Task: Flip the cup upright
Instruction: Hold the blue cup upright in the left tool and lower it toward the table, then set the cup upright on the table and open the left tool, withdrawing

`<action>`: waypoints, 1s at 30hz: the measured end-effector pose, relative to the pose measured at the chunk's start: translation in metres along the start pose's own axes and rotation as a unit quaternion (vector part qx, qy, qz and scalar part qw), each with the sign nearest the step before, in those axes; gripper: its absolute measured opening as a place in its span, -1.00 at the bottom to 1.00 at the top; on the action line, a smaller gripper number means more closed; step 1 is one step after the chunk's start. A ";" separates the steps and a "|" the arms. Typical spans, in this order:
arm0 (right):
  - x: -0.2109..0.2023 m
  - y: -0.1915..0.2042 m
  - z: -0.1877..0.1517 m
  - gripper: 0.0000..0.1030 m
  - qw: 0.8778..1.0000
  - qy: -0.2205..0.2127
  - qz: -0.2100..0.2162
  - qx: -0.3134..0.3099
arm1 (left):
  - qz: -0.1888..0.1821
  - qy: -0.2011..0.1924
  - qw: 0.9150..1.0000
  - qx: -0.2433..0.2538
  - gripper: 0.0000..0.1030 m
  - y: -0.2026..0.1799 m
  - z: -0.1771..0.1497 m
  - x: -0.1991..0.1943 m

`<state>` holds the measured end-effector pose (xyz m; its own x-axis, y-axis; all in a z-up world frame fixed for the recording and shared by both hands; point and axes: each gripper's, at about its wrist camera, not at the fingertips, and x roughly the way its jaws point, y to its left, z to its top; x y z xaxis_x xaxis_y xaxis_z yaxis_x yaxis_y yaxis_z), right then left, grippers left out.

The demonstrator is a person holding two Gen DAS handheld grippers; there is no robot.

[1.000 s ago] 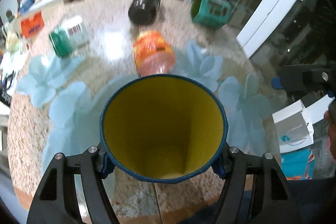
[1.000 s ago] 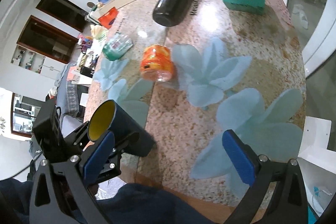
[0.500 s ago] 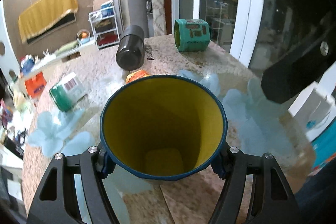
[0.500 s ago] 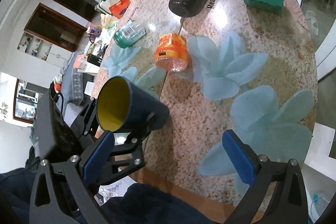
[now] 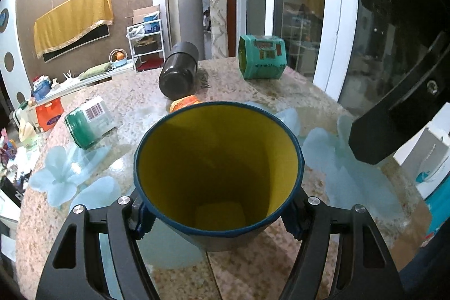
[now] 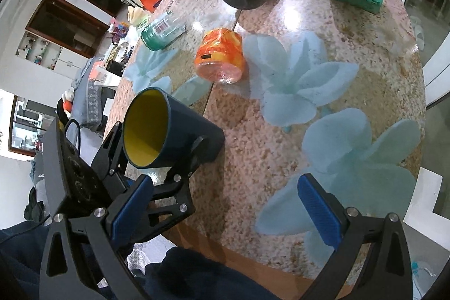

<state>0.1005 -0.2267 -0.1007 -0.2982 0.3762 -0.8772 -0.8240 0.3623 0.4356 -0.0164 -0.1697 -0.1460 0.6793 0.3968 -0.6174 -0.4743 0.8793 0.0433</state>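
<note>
Cup [image 5: 218, 179]: dark blue outside, yellow inside, held at the near edge of the table; in the right wrist view [image 6: 180, 131] it is tilted, mouth turned up and toward 10 o'clock, base low at 4 o'clock and at or just above the stone; contact cannot be told.
Left gripper [image 5: 218, 218]: pinching the cup, one blue pad pressed to each side of the wall below the rim; in the right wrist view [image 6: 157, 156] its black frame sits under and behind the cup at 8 o'clock.
Right gripper [image 6: 225, 205]: spread wide, blue pads well apart with nothing between them, hovering over the table's near edge, to the cup's 5 o'clock; its dark body fills the 2 o'clock part of the left wrist view.
Table [image 6: 281, 131]: speckled pinkish stone with pale blue flower prints.
Orange jar [image 6: 220, 58]: on its side, near mid-table, at 12 o'clock beyond the cup's rim in the left wrist view [image 5: 182, 103].
Black bottle [image 5: 178, 75]: on its side, at 12 o'clock past the jar.
Teal box [image 5: 261, 58]: far edge of the table, at 1 o'clock.
Green can [image 5: 90, 125]: on its side with a barcode label, at 10 o'clock from the cup.
</note>
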 end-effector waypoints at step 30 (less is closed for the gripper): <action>-0.048 0.012 -0.002 1.00 0.998 -0.052 0.004 0.027 | -0.058 0.130 0.990 0.016 1.00 0.041 0.078 -0.072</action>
<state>0.1040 -0.2424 -0.0543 -0.2517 0.4647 -0.8489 -0.7932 0.4035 0.4561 -0.0404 -0.1417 -0.0384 0.5583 0.2154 -0.8012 -0.3818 0.9241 -0.0176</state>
